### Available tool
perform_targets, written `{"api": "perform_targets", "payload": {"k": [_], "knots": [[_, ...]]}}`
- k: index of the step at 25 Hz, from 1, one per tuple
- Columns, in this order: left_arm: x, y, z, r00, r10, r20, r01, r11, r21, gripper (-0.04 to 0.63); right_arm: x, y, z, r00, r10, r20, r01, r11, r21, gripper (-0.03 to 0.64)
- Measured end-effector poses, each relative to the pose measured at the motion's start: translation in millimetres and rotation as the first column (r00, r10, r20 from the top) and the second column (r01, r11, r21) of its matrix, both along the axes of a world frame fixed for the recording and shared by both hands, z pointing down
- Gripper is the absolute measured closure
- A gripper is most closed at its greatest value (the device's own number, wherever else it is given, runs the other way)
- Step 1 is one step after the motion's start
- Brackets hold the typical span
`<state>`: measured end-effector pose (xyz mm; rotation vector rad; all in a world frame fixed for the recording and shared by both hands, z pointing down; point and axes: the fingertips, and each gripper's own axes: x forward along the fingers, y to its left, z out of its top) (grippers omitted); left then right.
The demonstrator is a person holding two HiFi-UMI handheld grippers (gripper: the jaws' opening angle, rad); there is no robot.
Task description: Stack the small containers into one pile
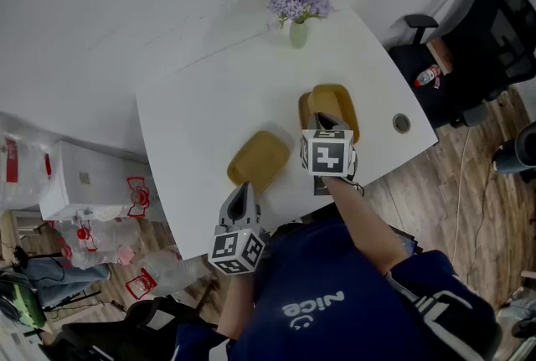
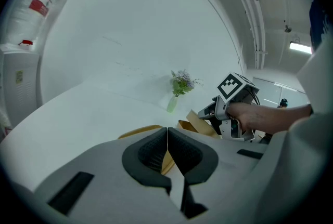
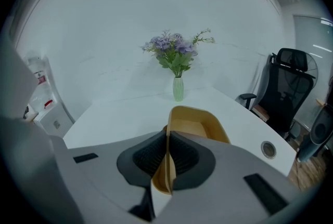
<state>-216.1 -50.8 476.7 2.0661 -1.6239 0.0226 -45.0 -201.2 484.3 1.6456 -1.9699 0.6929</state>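
The fingers (image 3: 148, 158) of your right gripper (image 3: 167, 139) are closed on the near wall of a yellow container (image 3: 196, 123), which sits right of centre in the head view. The container is held tilted, directly over a second container (image 1: 305, 110) that rests on the bench (image 1: 209, 91). Whether the two touch cannot be told.

The fingers (image 2: 148, 153) of your left gripper (image 2: 167, 137) are pressed together with nothing between them. Their tips are just short of a third container (image 1: 258, 158), which lies below centre in the head view.

Step in hand, as judged: nesting the held container into the second one. The next move calls for levelling the held container, aligning its rim with the one beneath, lowering it until it seats, then releasing. After that, the third container remains to be added to the pile.

Surroundings: a vase of flowers (image 1: 298, 12) stands at the top centre, well apart from the work. A cable port (image 1: 402, 123) is set in the bench near its right edge. An office chair (image 1: 481, 37) stands at the upper right. Nothing blocks the path down. The pile sits near the bench's lower edge, so keep the release gentle.
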Motion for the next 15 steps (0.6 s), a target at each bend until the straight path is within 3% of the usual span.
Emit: {"api": "perform_targets", "payload": {"k": [4, 11, 15], "knots": [[-1.9, -2.4, 1.9, 1.000, -0.001, -0.002, 0.001, 1.000, -0.002, 0.575, -9.1, -6.9, 2.1, 1.000, 0.002, 0.004, -0.002, 1.000, -0.013, 0.560], [-9.8, -2.9, 1.6, 1.000, -0.011, -0.005, 0.011, 1.000, 0.003, 0.575, -34.5, -9.5, 23.5, 0.996, -0.062, -0.070, 0.056, 0.995, -0.077, 0.560], [-16.6, -1.9, 2.1, 1.000, -0.029, -0.013, 0.029, 1.000, 0.000, 0.575, -41.2, -13.9, 26.2, 0.997, -0.044, -0.056, 0.039, 0.996, -0.081, 0.560]]}}
